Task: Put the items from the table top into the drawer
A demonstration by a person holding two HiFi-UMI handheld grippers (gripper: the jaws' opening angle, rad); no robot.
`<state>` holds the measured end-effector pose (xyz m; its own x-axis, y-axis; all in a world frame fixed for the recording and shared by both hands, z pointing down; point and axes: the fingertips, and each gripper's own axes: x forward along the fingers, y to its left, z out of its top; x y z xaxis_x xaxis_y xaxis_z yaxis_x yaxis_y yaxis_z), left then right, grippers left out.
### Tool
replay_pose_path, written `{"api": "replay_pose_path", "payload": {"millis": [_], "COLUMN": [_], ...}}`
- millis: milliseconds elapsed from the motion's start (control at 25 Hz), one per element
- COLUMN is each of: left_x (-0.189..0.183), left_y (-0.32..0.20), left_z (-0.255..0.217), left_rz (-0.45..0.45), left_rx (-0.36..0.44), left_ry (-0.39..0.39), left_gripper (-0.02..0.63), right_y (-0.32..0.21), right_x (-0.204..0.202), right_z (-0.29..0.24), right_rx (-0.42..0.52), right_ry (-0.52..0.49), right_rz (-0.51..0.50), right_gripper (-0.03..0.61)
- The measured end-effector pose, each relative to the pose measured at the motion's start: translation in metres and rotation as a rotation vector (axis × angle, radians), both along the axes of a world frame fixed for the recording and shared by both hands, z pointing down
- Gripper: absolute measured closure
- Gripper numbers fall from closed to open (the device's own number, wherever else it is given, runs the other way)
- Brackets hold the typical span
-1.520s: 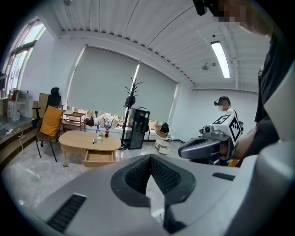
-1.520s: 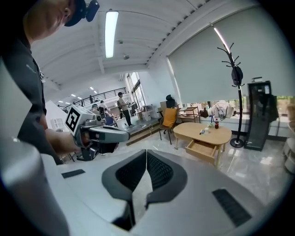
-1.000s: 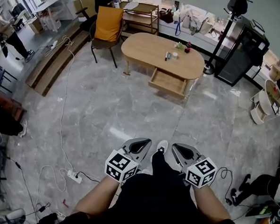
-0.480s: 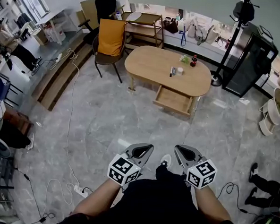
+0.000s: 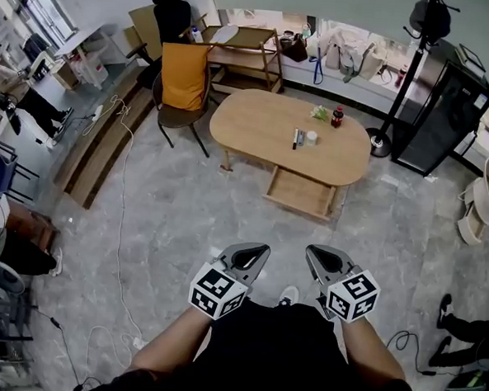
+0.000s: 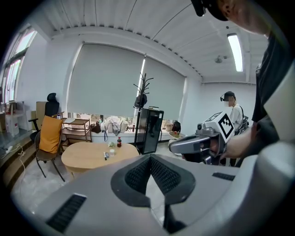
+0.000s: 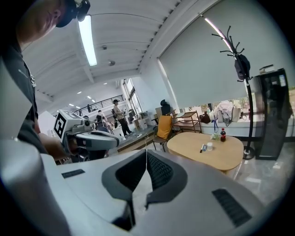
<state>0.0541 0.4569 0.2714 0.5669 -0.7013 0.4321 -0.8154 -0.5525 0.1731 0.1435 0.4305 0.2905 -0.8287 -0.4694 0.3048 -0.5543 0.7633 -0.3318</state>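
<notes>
head view: left tongs point(image 5: 253, 251) and right tongs point(image 5: 323, 255) sit side by side low in front of the person, each pinched together with nothing between. both are well apart from the tabletop point(image 5: 249, 126). on it lie a pen point(image 5: 295, 138), a white cup point(image 5: 312, 138) just beside it, a bottle point(image 5: 338, 116) and a green packet point(image 5: 320, 112). under its near edge the drawer point(image 5: 298, 194) stands pulled out.

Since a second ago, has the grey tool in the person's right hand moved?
Yes. The right tool has come closer to the oval wooden table and its open drawer; less grey marble floor lies between them in the head view.
</notes>
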Motion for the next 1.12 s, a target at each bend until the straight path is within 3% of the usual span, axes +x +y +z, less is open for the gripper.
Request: {"api": "replay_pose_path", "payload": {"millis": [480, 720, 1120], "left_x": [-0.032, -0.064, -0.132], "left_y": [-0.092, -0.182, -0.310], "left_z": [0.031, 0.036, 0.032], "left_rz": [0.018, 0.101, 0.305], "left_rx": [-0.064, -0.062, -0.038], "left_ry": [0.049, 0.053, 0.016], "left_gripper": [0.612, 0.612, 0.612], "right_y": [-0.083, -0.147, -0.249], "right_x": [-0.028, -0.053, -0.129], "right_z": [0.025, 0.042, 0.037], "right_rx": [-0.035, -0.074, -0.077], "right_ry": [0.060, 0.104, 0.139], "right_rz": [0.036, 0.112, 0.273], "right_gripper": [0.577, 0.577, 0.577]}}
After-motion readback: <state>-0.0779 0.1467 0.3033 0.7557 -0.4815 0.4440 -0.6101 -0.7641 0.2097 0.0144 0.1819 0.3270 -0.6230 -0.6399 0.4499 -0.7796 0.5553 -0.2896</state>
